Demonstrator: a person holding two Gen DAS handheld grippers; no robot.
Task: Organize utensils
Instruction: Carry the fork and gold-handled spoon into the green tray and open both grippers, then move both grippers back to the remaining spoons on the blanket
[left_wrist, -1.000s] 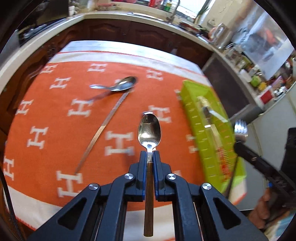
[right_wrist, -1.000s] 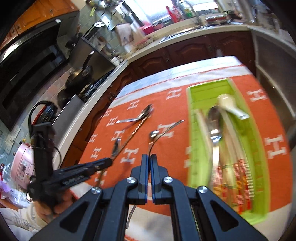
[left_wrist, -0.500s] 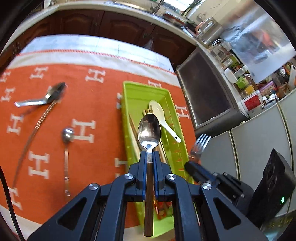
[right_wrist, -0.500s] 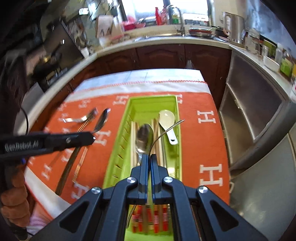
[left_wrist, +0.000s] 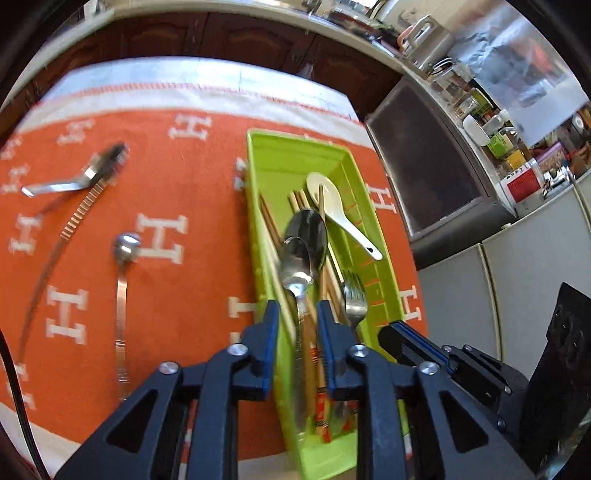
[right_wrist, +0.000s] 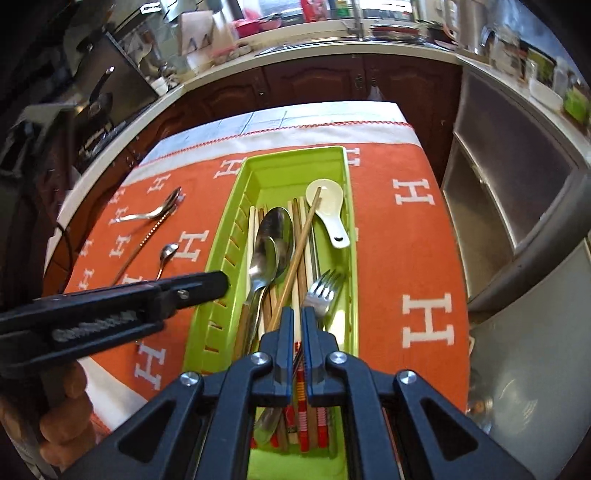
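Utensils lie partly sorted: our spoon (left_wrist: 295, 273) and fork (right_wrist: 322, 291) rest in the green tray (left_wrist: 275, 155) near the surface's right edge, both jaws just opening, holding nothing. Next we fetch the small spoon (left_wrist: 123, 280) left of it.

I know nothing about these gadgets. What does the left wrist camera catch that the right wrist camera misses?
Only the left wrist view: a red-labelled box on the cluttered counter. Only the right wrist view: a hand and a pan on the stove. Both: the green tray, white spoon, fork and orange cloth.
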